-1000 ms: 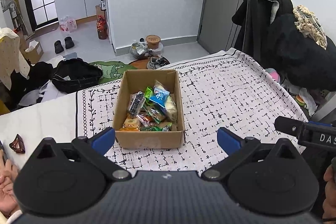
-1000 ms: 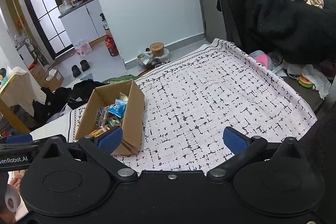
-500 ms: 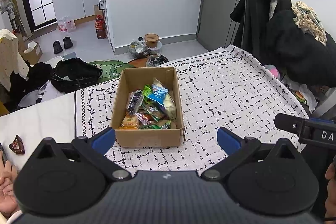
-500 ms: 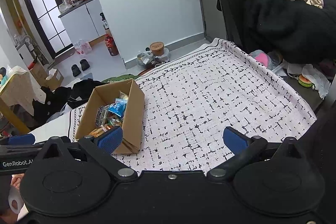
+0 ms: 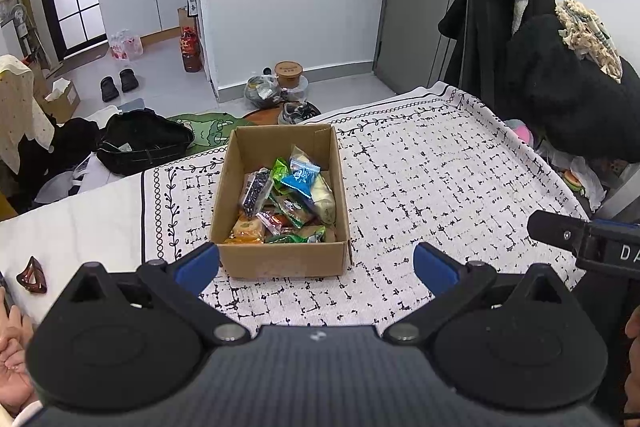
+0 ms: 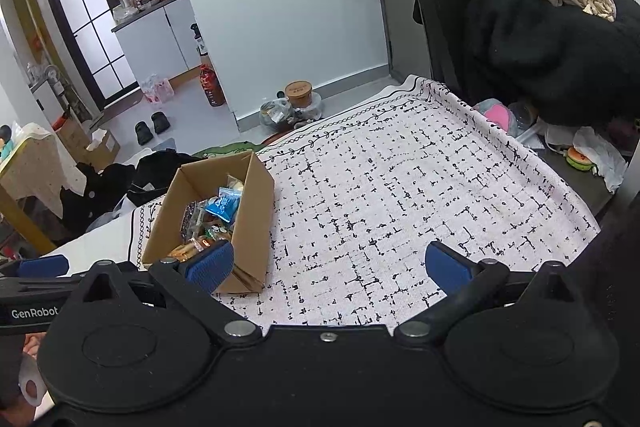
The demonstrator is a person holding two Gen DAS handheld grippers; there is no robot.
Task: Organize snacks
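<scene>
An open cardboard box (image 5: pixel 280 261) stands on the patterned tablecloth (image 5: pixel 420 187). It holds several snack packets, among them a blue one (image 5: pixel 301 179) and an orange one (image 5: pixel 246 229). My left gripper (image 5: pixel 316 265) is open and empty, just in front of the box's near wall. My right gripper (image 6: pixel 328 265) is open and empty, to the right of the box (image 6: pixel 256 211) and above the cloth (image 6: pixel 400 195). Its left fingertip (image 6: pixel 212 263) overlaps the box's near corner in view.
A brown hair clip (image 5: pixel 33 275) lies on the bare white table at the left. A chair piled with black coats (image 5: pixel 560 87) stands past the table's right edge. The floor beyond the far edge holds bags and shoes (image 5: pixel 144 141).
Both grippers stay open and empty. The left view has shifted slightly, so the box sits a little nearer the centre. The right gripper has barely moved.
</scene>
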